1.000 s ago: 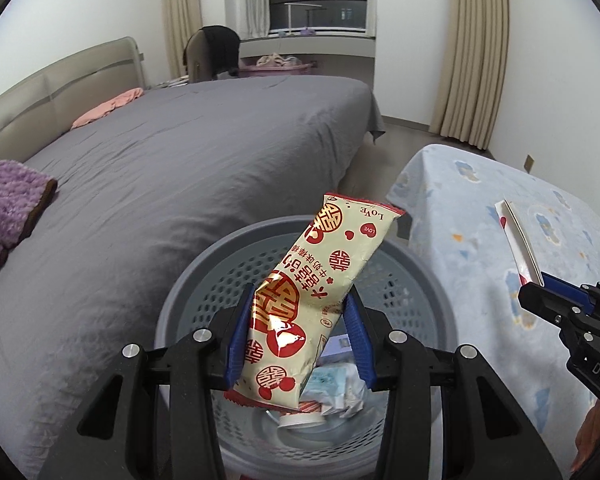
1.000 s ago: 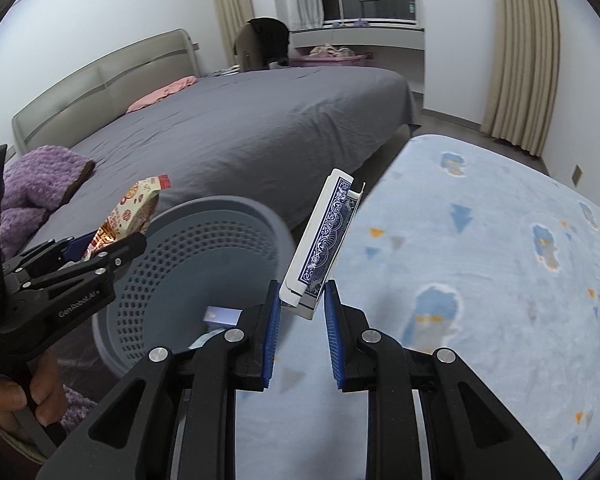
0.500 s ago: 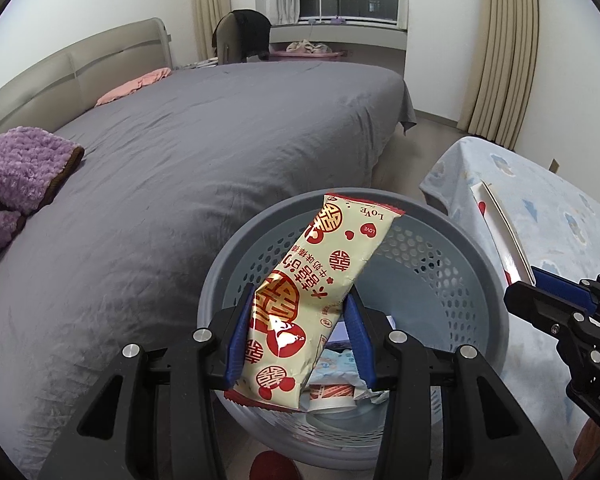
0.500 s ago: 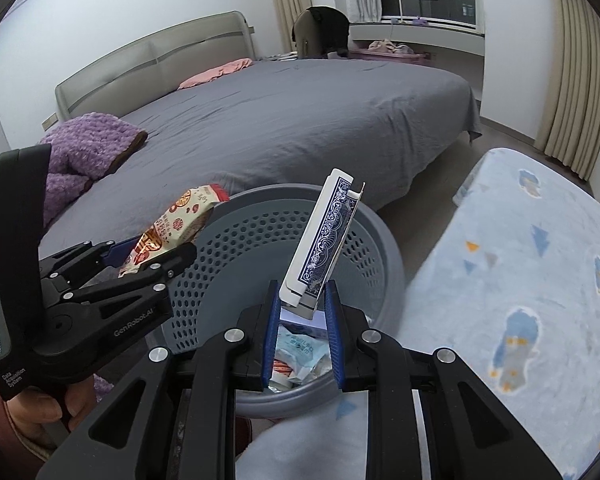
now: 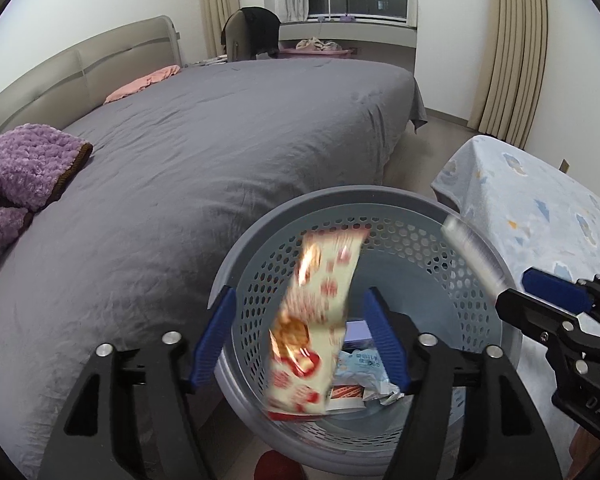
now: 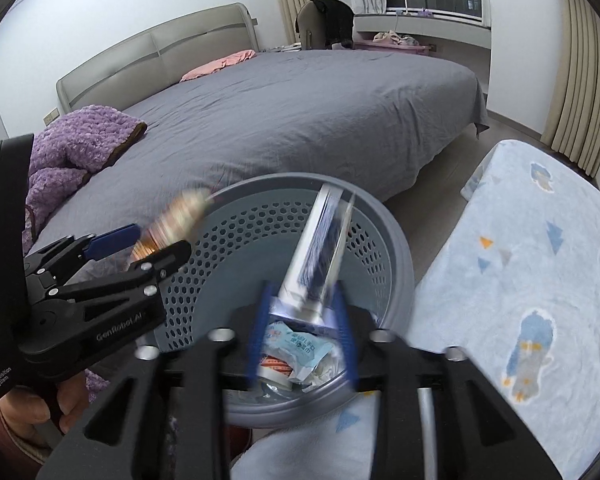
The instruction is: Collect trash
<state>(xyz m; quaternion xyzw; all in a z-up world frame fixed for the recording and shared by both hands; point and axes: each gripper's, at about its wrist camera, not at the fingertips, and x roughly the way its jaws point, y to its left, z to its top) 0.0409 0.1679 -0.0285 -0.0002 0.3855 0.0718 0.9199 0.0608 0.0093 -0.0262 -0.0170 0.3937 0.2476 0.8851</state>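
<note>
The left gripper (image 5: 296,336) is opening its jaws wide, its glossy red-and-cream snack wrapper (image 5: 314,320) blurring loose between the pads over the perforated grey plastic basket (image 5: 260,264). The right gripper (image 6: 302,340) is also opening; its flat blue-patterned card box (image 6: 320,252), seemingly released, is tilting above crumpled wrappers (image 6: 300,348) inside.

Basket (image 5: 384,208): on the floor, between bed and counter.
Bed (image 5: 220,152): left of and behind the basket.
Counter (image 5: 540,200): just right of the basket.
Wrappers (image 5: 364,368): in the basket's bottom.
Blanket (image 5: 20,168): on the bed, far left of the basket.
Curtain (image 5: 508,48): behind the basket, to the right.
</note>
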